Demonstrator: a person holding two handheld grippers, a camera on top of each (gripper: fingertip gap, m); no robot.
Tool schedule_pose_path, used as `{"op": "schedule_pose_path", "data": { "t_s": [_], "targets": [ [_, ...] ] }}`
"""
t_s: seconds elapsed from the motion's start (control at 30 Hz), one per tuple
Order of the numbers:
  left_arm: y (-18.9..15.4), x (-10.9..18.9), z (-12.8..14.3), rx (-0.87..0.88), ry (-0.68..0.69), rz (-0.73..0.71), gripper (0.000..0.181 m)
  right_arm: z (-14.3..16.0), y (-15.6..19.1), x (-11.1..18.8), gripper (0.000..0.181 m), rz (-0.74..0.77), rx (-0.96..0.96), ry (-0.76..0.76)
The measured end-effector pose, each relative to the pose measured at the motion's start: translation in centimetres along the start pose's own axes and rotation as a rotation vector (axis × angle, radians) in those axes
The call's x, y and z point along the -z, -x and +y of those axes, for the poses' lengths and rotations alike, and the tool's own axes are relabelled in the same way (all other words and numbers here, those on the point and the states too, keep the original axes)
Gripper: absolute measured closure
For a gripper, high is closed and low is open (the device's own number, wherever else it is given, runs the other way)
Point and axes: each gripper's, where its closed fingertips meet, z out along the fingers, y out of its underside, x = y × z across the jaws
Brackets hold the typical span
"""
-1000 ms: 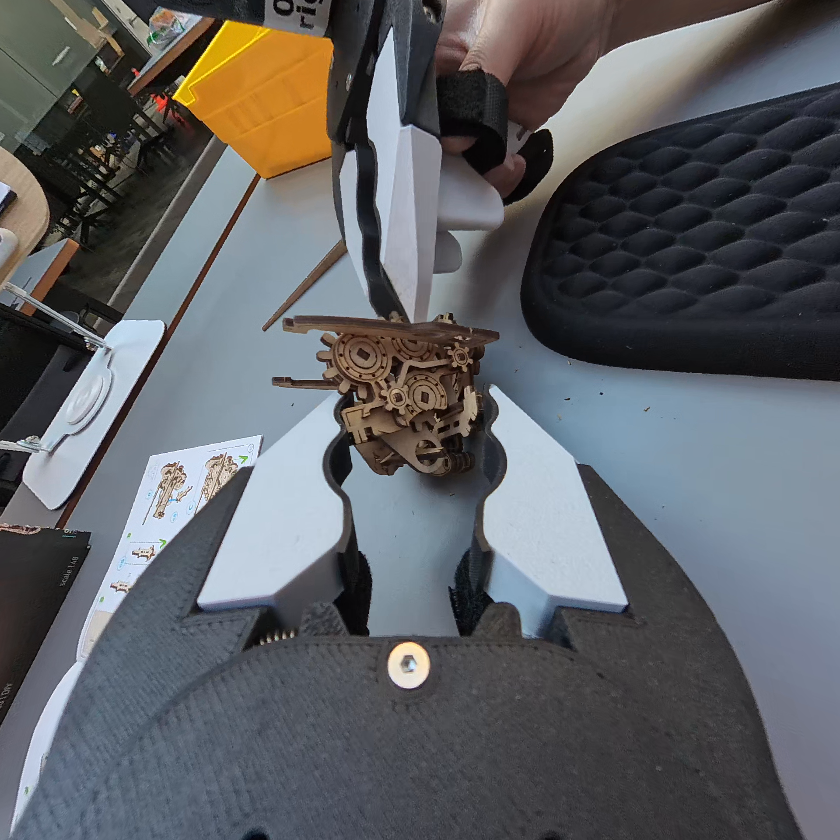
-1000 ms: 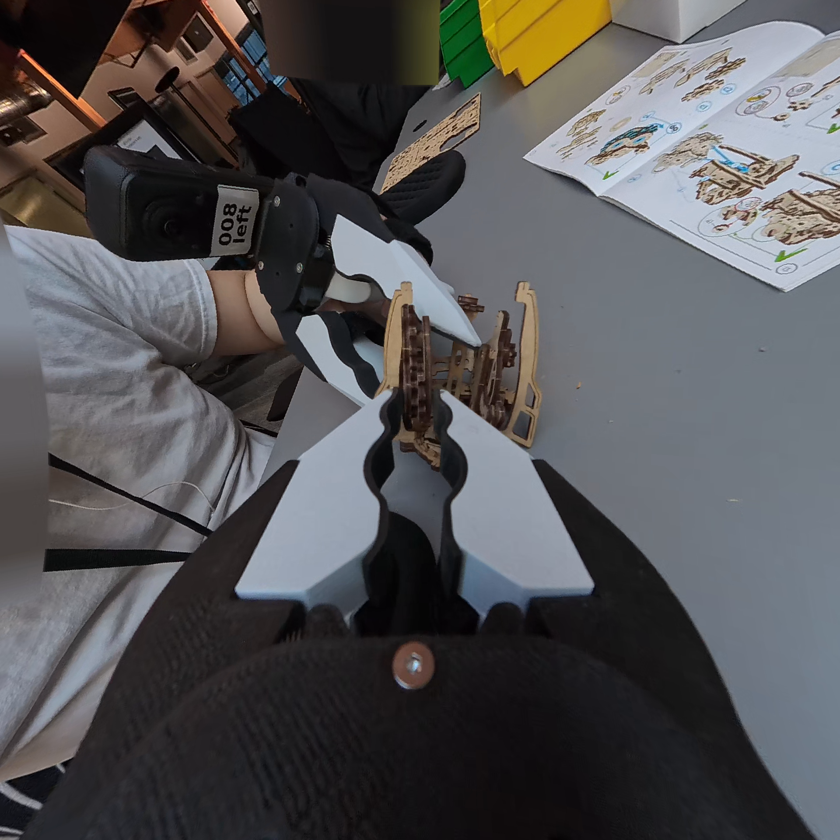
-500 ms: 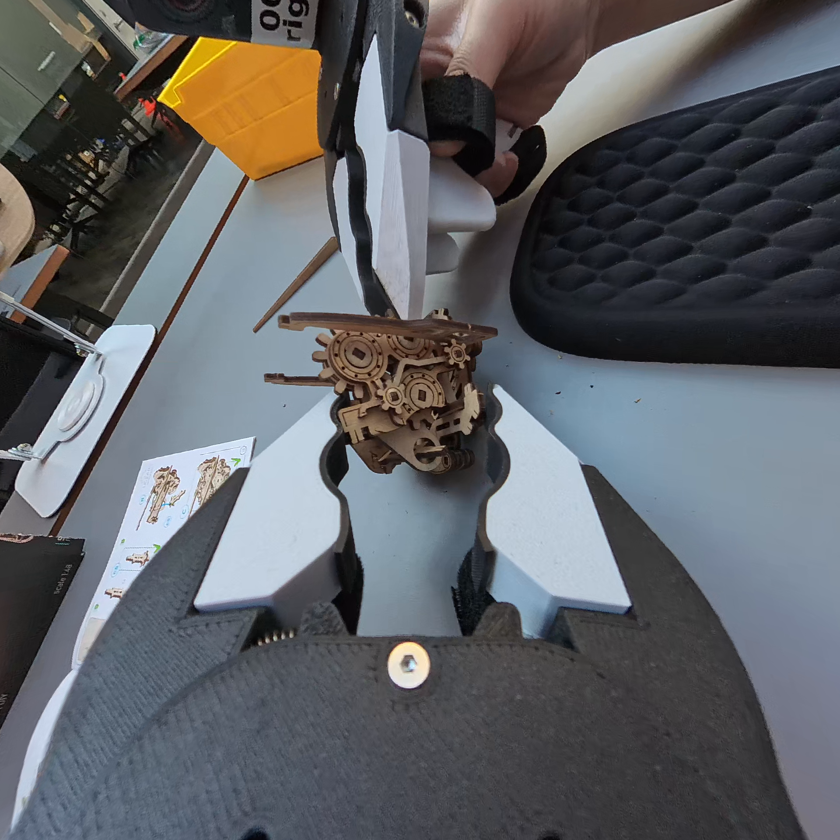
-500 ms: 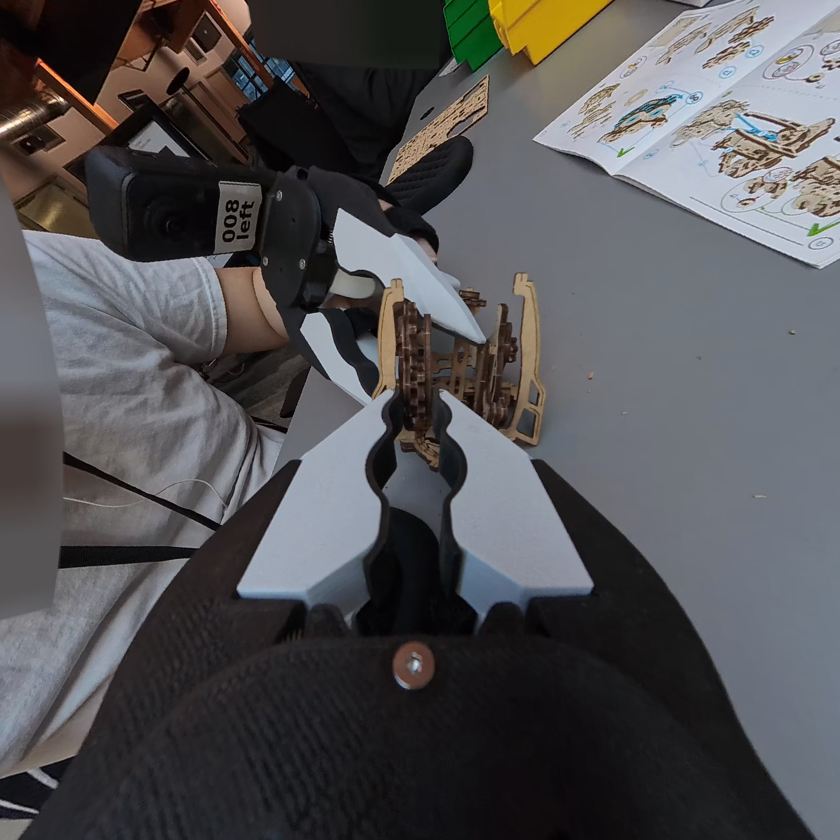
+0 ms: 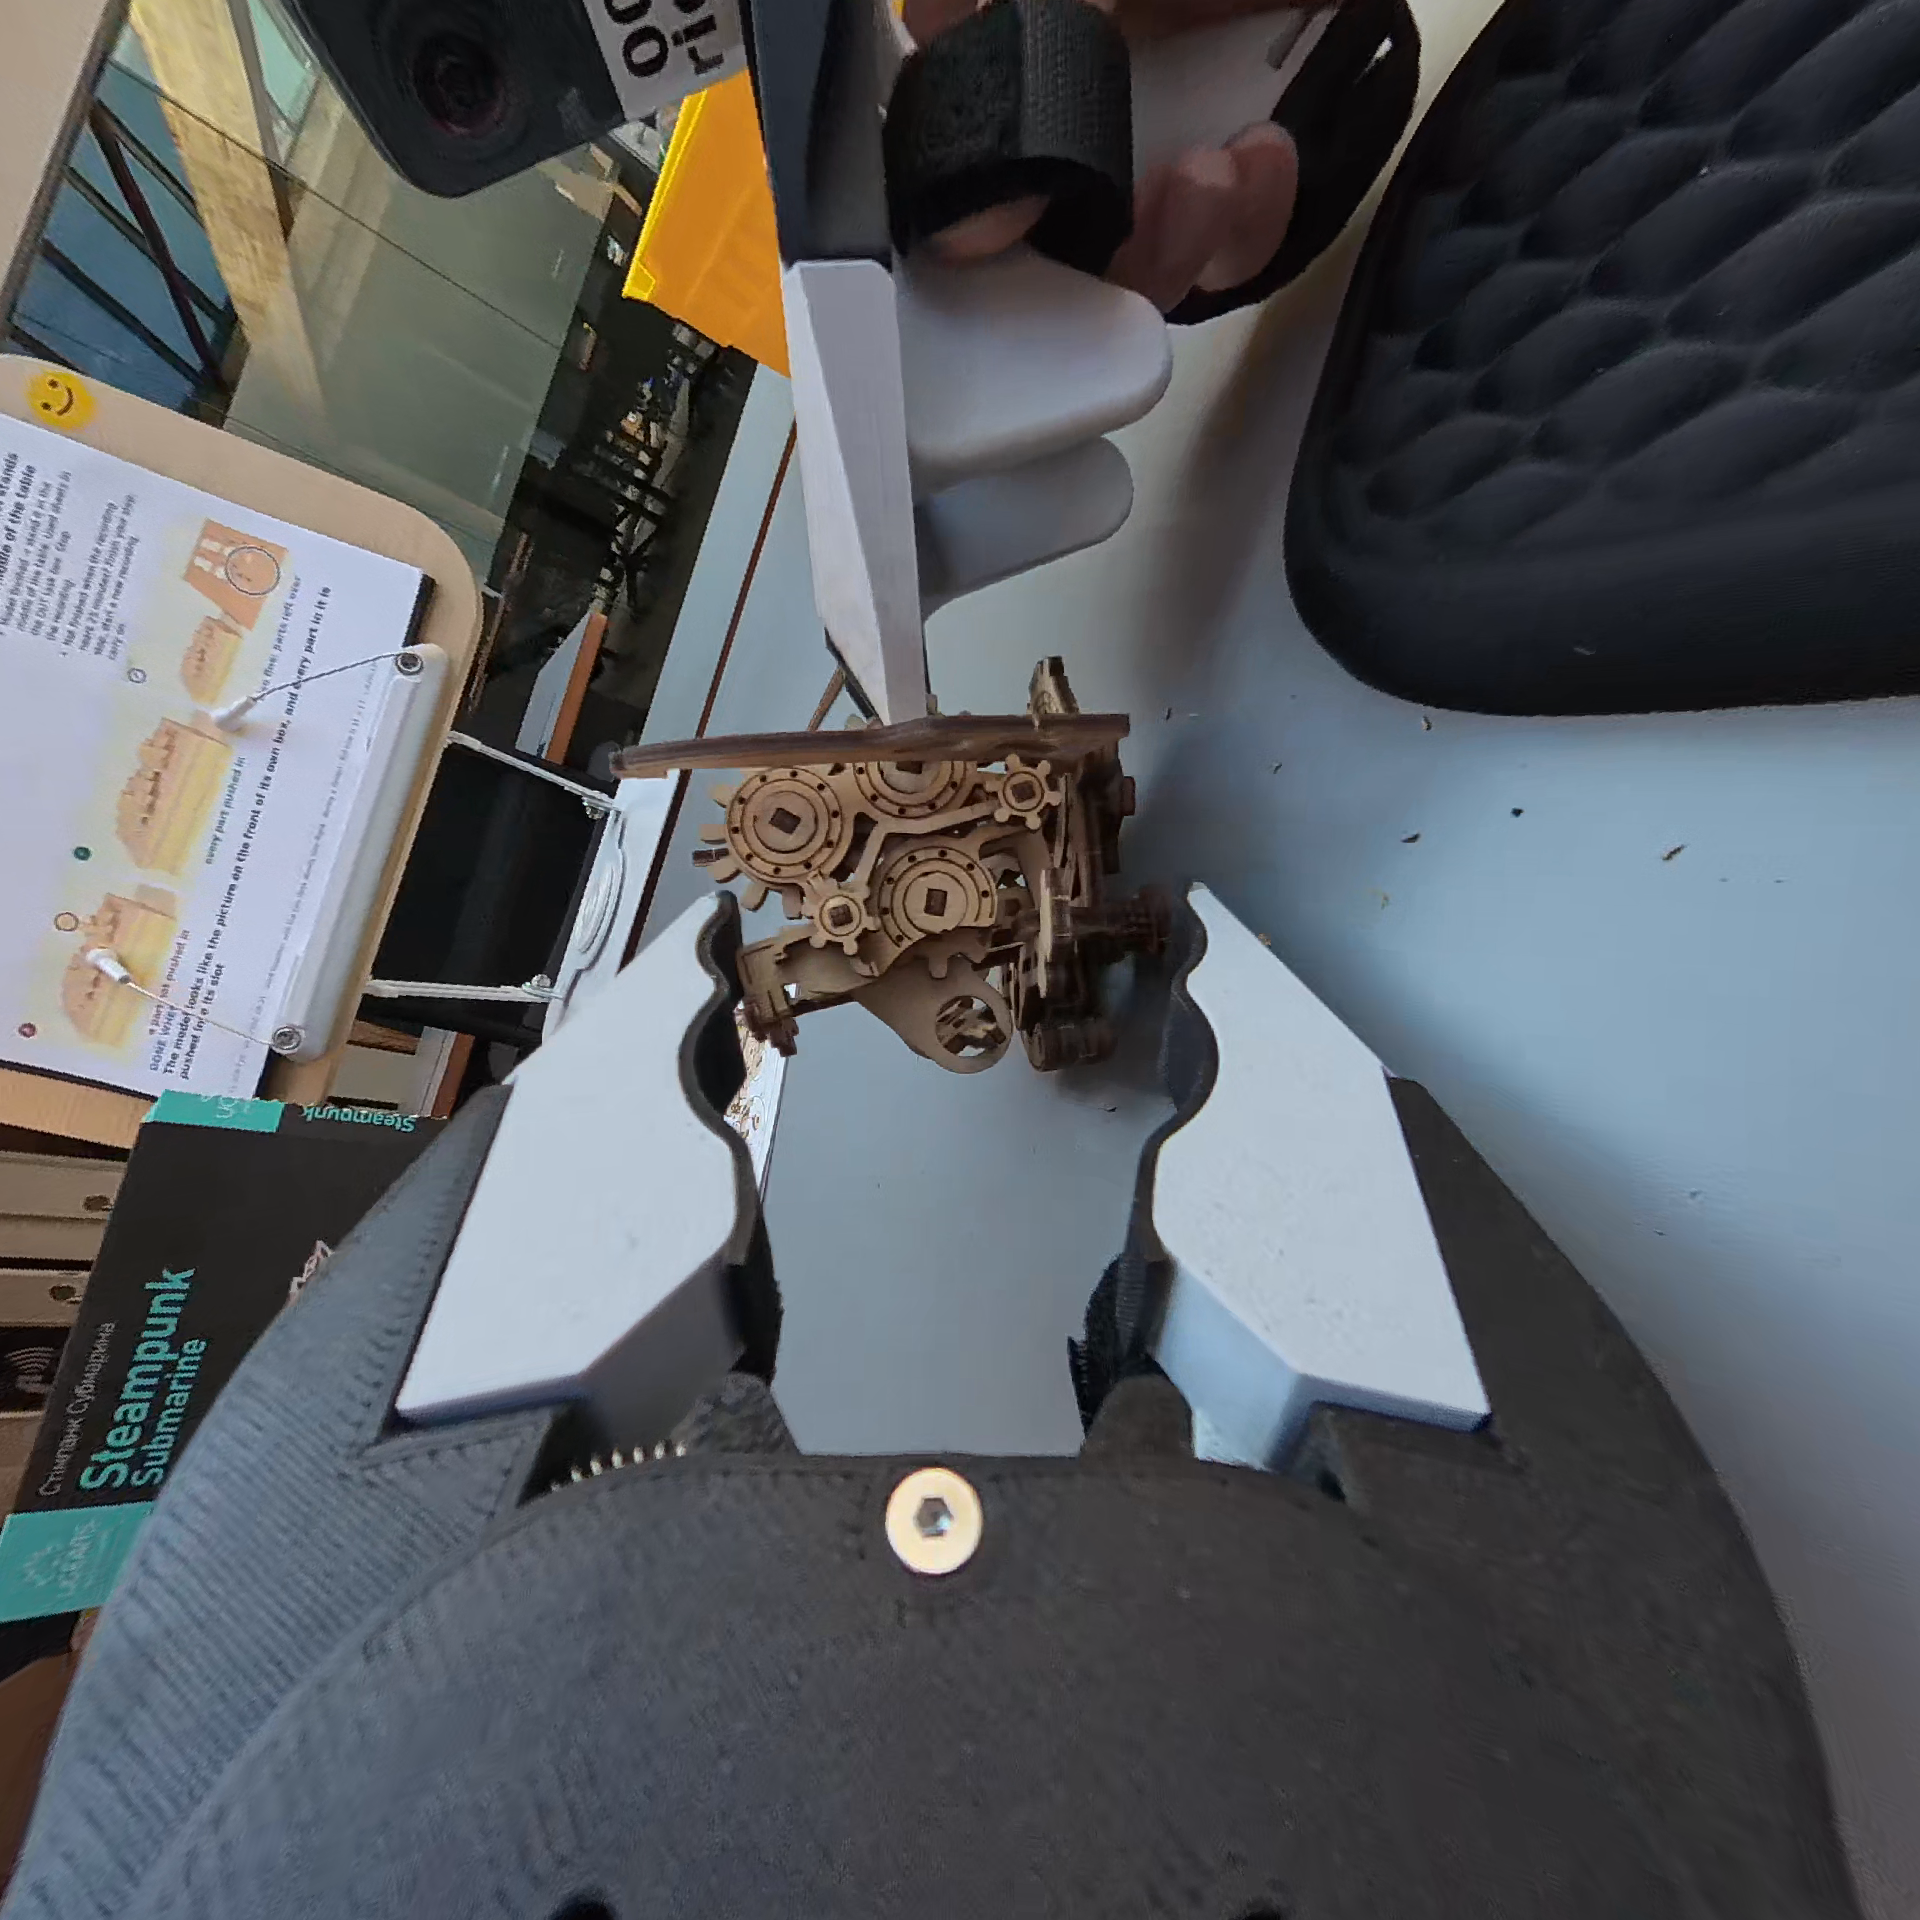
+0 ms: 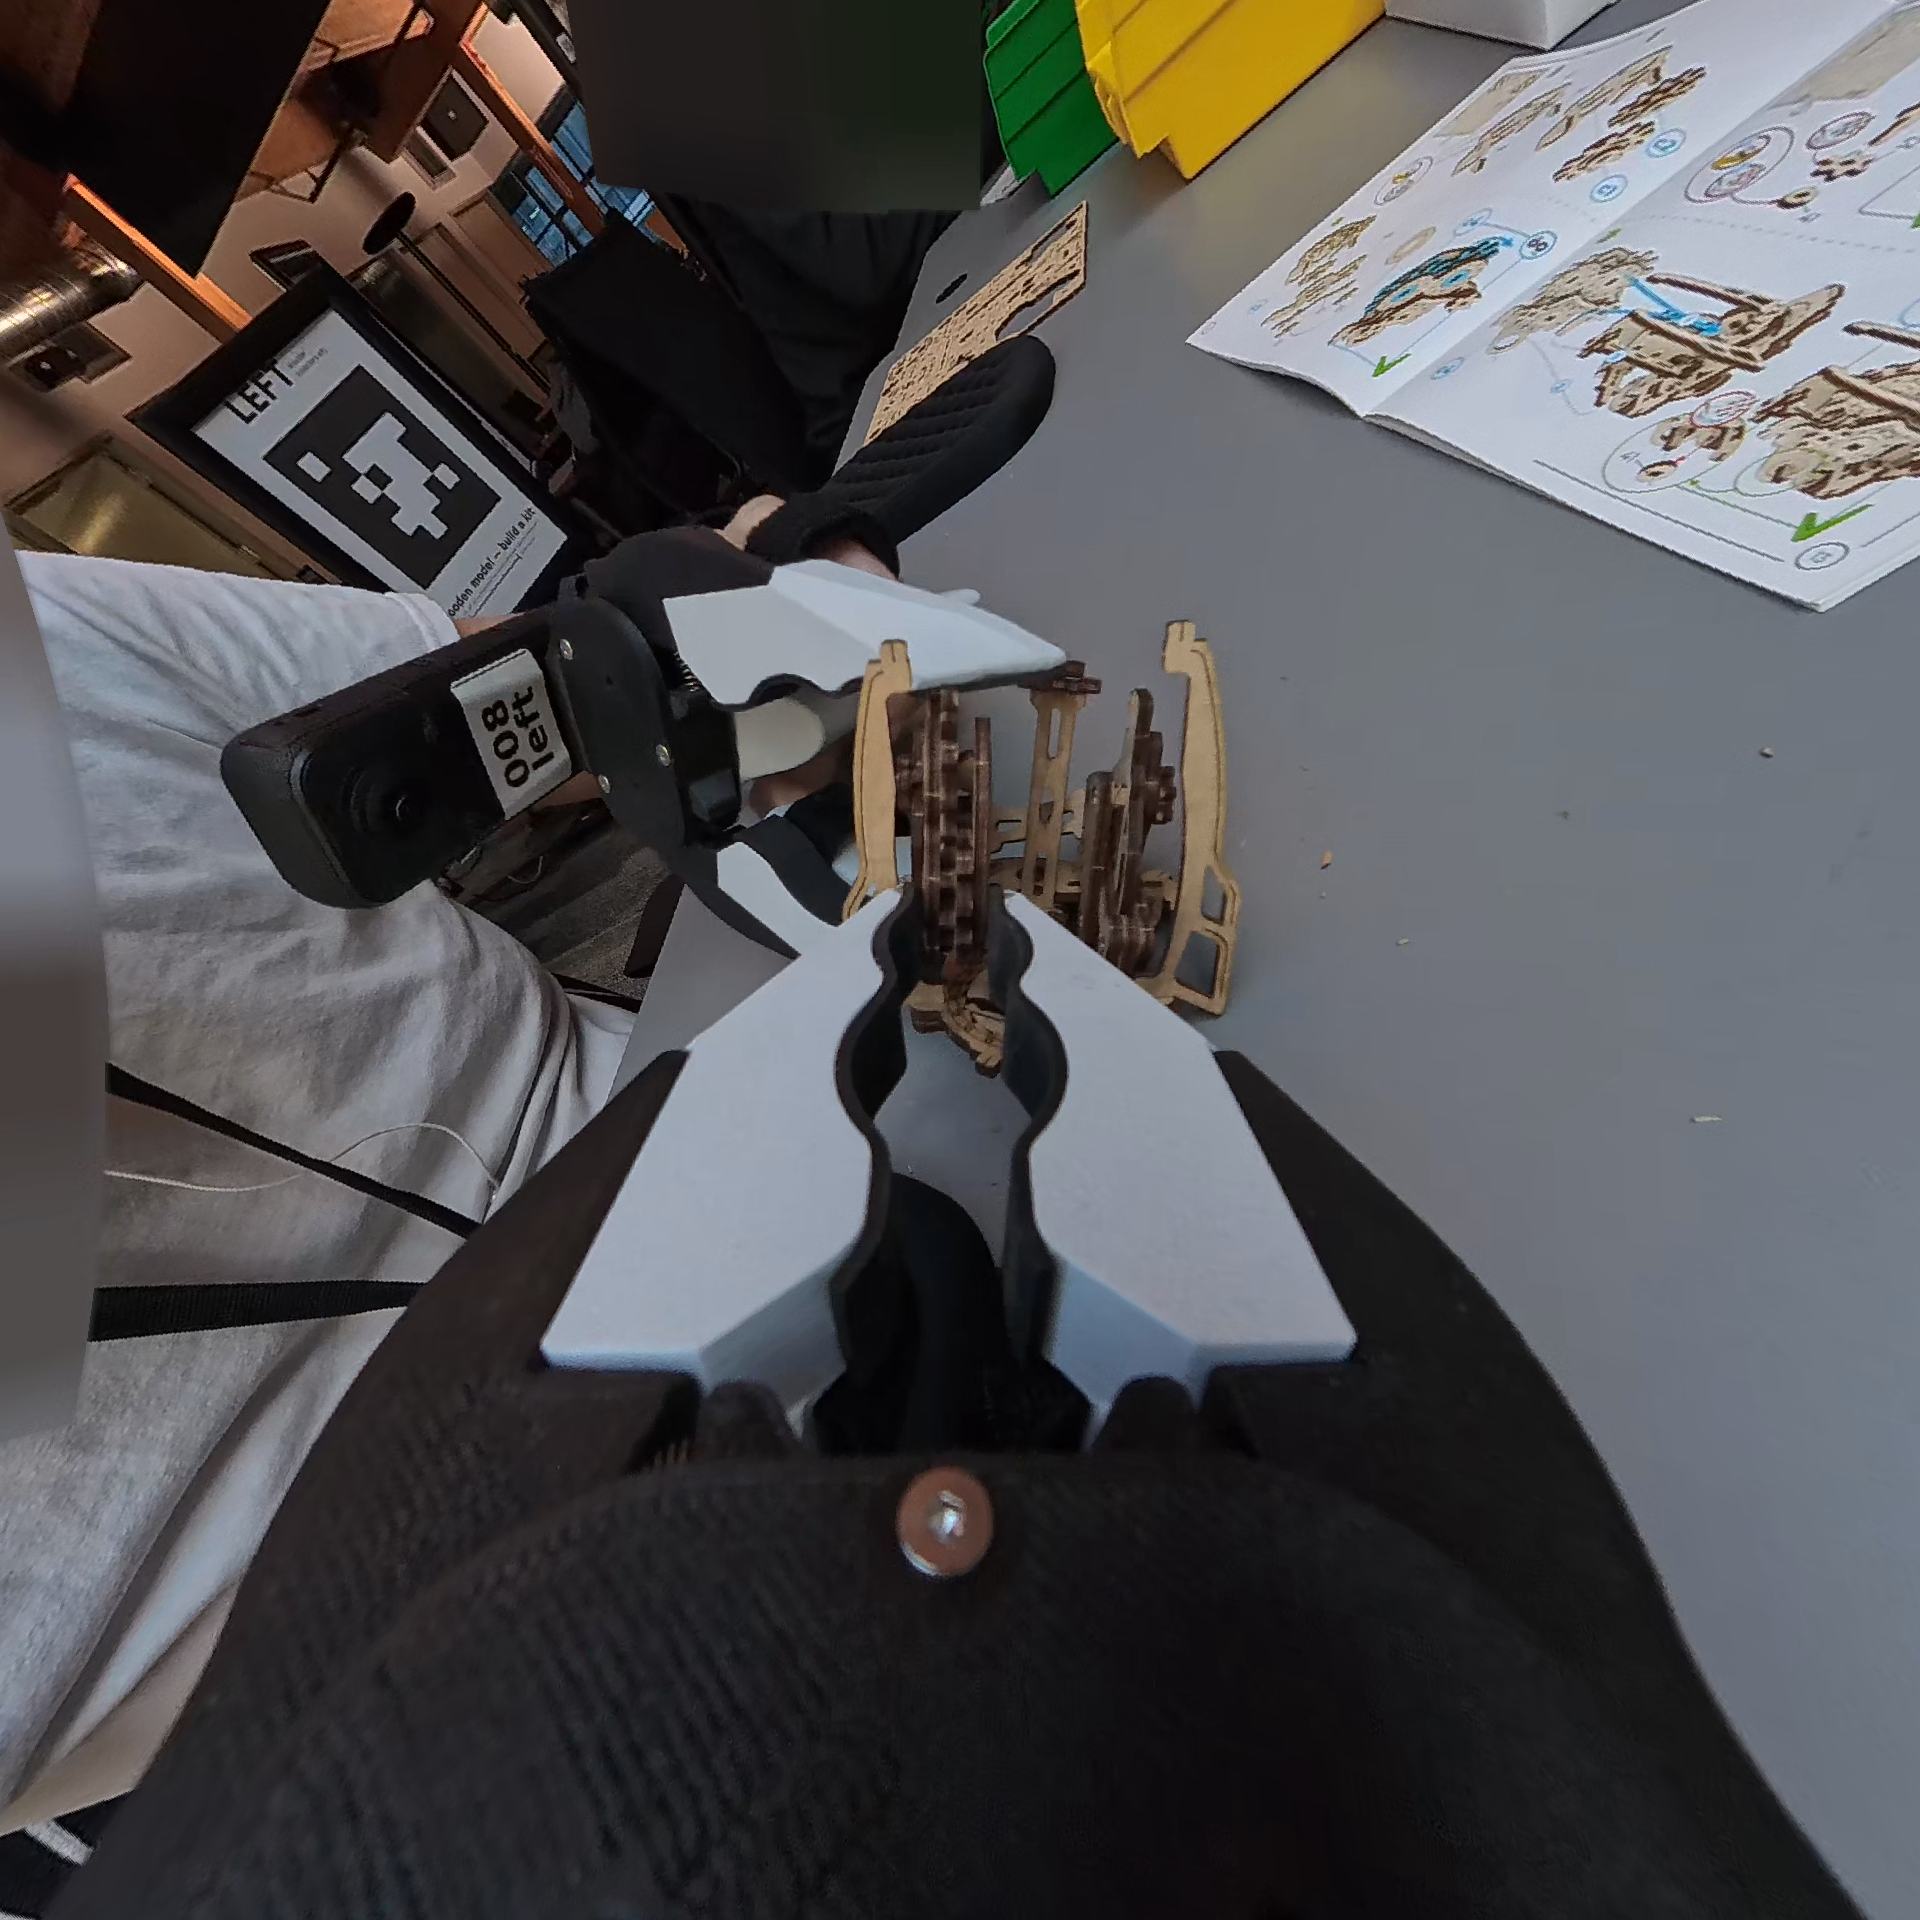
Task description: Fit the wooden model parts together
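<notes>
A partly built wooden gear model (image 5: 914, 883) stands on the grey table (image 5: 1558, 1143). My left gripper (image 5: 956, 925) is open, with one finger on each side of the model. In the right wrist view its upper finger (image 6: 862, 634) lies over the model's top edge. My right gripper (image 6: 951, 914) is shut on the model's (image 6: 1039, 831) stack of dark gears, between the two pale side plates. It also shows in the left wrist view (image 5: 902, 698), coming down from above onto the model's top plate.
A black honeycomb pad (image 5: 1610, 364) lies right of the model. A yellow bin (image 5: 717, 239), a kit box (image 5: 208, 1299) and an instruction sheet on a stand (image 5: 187, 748) are on the left. An open booklet (image 6: 1610, 312), a wooden part sheet (image 6: 997, 301) and bins (image 6: 1195, 83) lie beyond. A person in a white shirt (image 6: 260, 935) is close. The grippers are tip to tip, or close to it.
My left gripper has opened wider and swung round the model, so its view now takes in the kit box and the stand. The right gripper keeps its hold on the gears.
</notes>
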Motion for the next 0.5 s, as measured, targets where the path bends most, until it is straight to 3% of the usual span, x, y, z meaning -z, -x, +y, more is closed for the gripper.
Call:
{"op": "schedule_pose_path", "data": {
  "t_s": [0.5],
  "targets": [
    [-0.08, -0.3, 0.1, 0.048, -0.013, 0.069, 0.102, 0.38, -0.26, 0.02, 0.169, 0.011, 0.025, 0.018]
  ]
}}
